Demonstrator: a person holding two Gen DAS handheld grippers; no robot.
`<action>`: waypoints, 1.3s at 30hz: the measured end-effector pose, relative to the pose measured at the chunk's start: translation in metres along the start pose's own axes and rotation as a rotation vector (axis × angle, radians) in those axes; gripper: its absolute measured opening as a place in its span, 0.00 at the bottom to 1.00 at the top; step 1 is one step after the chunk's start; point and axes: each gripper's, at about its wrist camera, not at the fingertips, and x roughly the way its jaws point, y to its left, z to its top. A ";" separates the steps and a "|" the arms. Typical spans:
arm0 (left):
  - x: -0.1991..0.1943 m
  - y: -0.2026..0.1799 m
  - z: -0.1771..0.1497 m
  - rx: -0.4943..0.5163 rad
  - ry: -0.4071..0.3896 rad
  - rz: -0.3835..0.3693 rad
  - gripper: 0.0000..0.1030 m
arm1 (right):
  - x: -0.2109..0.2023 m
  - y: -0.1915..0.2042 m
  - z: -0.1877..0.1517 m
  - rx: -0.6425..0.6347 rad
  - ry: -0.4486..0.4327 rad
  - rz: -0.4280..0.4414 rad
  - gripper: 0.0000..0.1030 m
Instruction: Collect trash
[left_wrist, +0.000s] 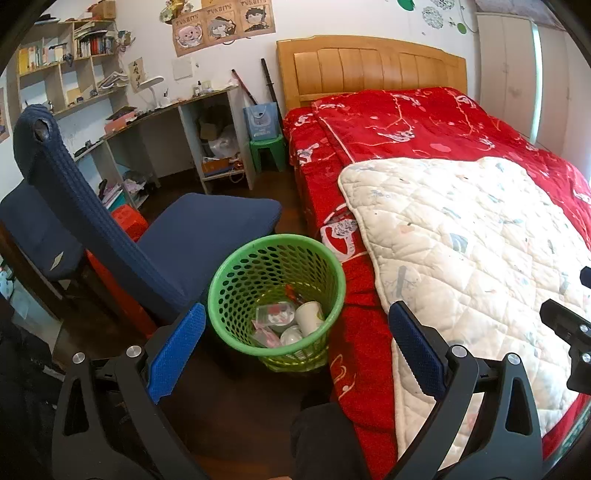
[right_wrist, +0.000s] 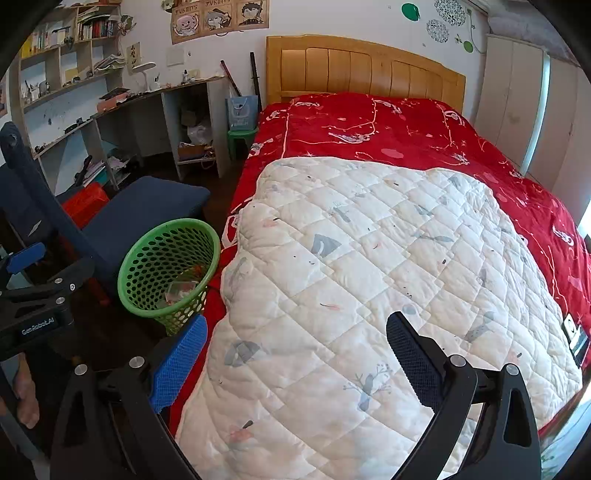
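Left gripper spread wide and empty above green basket on dark floor between blue chair and red bed, trash including white cup inside basket, right gripper spread, empty, over white quilt.

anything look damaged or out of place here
The blue chair has a worn hole at the top corner of its backrest, showing dark padding. Otherwise the trash sits inside the upright green basket; nothing is spilled.
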 end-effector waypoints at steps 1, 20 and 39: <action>-0.001 0.000 -0.001 -0.003 -0.003 0.005 0.95 | -0.001 0.000 -0.001 0.000 -0.001 -0.001 0.92; -0.014 -0.003 -0.005 -0.001 -0.024 0.013 0.95 | -0.015 -0.011 -0.007 0.018 -0.017 -0.019 0.92; -0.016 -0.001 -0.005 -0.022 -0.027 0.014 0.95 | -0.018 -0.009 -0.008 0.021 -0.015 -0.016 0.92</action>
